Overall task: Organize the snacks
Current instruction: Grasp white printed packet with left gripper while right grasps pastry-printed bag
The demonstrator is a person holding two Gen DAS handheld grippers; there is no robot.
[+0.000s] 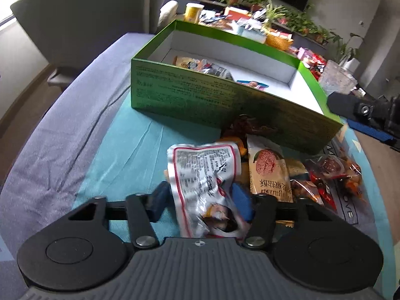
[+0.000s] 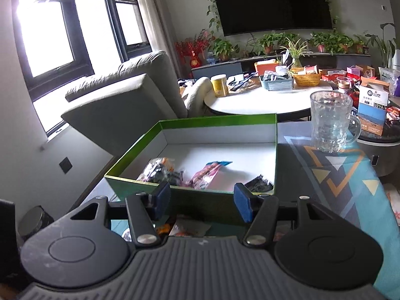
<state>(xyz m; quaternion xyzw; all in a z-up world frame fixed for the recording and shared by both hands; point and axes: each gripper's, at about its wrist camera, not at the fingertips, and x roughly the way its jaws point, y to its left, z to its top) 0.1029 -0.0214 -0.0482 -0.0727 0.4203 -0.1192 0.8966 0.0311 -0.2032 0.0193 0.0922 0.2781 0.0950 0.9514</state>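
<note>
Snack packet (image 1: 207,187) between left tool (image 1: 200,200) pads, long axis pointing away.

Snacks and green box, status at inspection

Green box (image 2: 190,201) open, white-lined, three packets inside. White, red-bordered snack packet (image 1: 205,187) upright between blue pads, crumpled. Remaining packets (image 1: 300,175) heaped on cloth against box's near wall.

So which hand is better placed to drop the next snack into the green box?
Left. The left gripper has the white snack packet between its fingers, near the green box; the right gripper is open and empty.
</note>
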